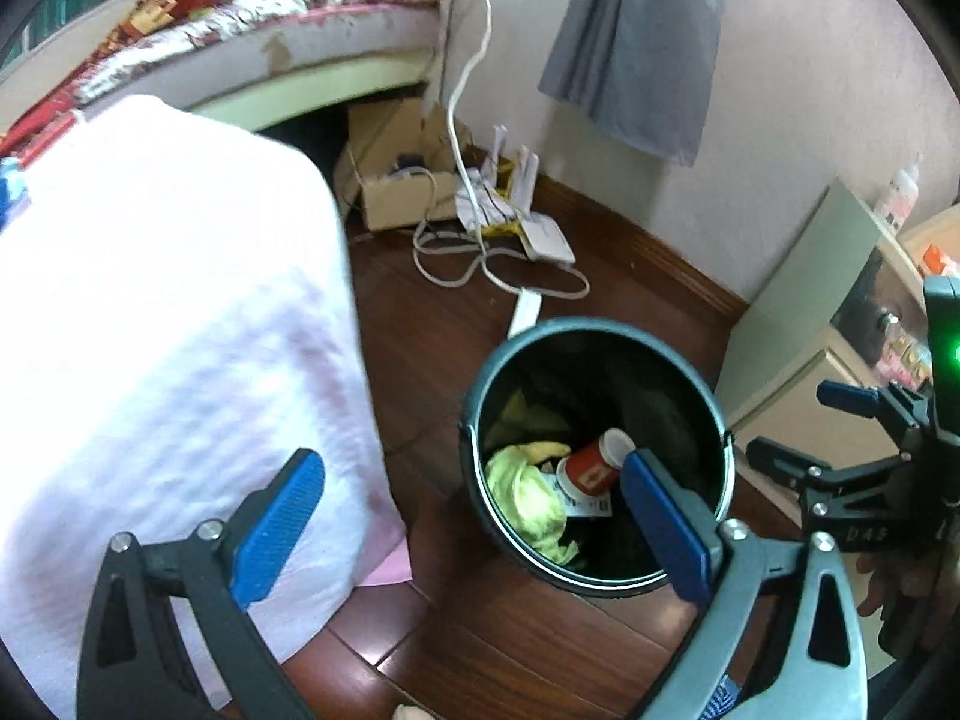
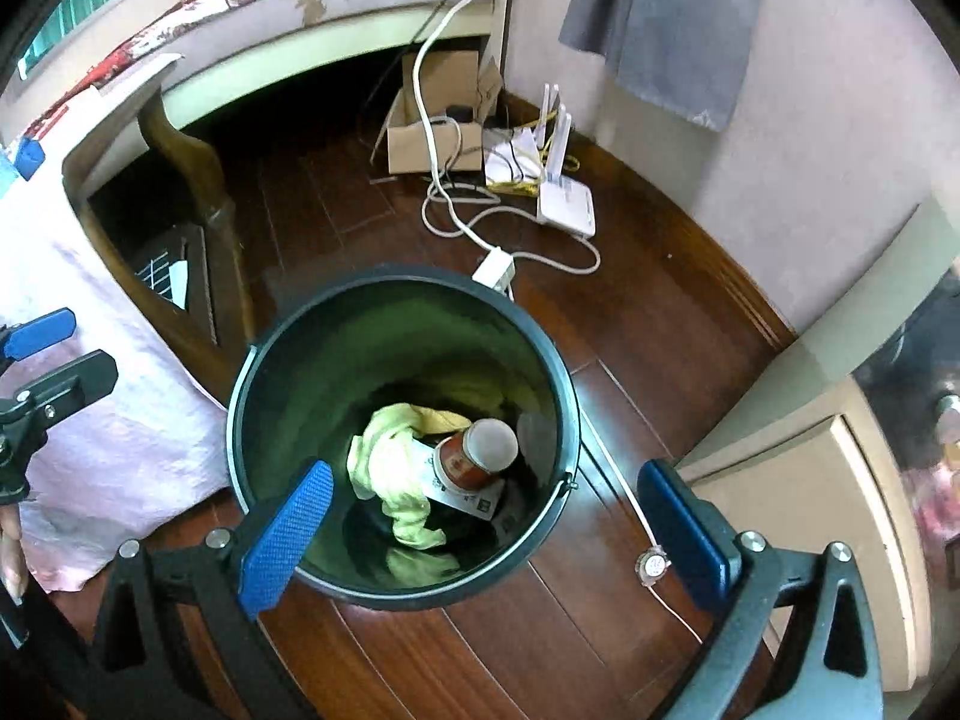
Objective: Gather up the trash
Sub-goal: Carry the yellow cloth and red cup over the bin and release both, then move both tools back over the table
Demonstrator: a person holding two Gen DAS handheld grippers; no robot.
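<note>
Fingers (image 1: 282, 516) of the left gripper (image 1: 474, 525) stand wide apart and hold nothing; it hovers between the cloth-draped worktop (image 1: 150, 300) and the trash bin (image 1: 510, 360). The right gripper (image 2: 486, 537) is likewise spread and empty, directly above the bin. Inside lie a crumpled yellow-green cloth (image 2: 396, 468), a red cup (image 2: 474, 456) and a printed card (image 2: 474, 498). Judged progress: these items are collected; no loose trash shows on the floor. The cup lies on its side, long axis tilted, white end toward the far-right wall.

Dark green bin (image 2: 252, 396), red paper cup (image 2: 465, 462), yellow-green cloth (image 2: 396, 480), blue fingers (image 2: 285, 540), reddish-brown wood floor (image 2: 630, 360), white router (image 2: 567, 204).
</note>
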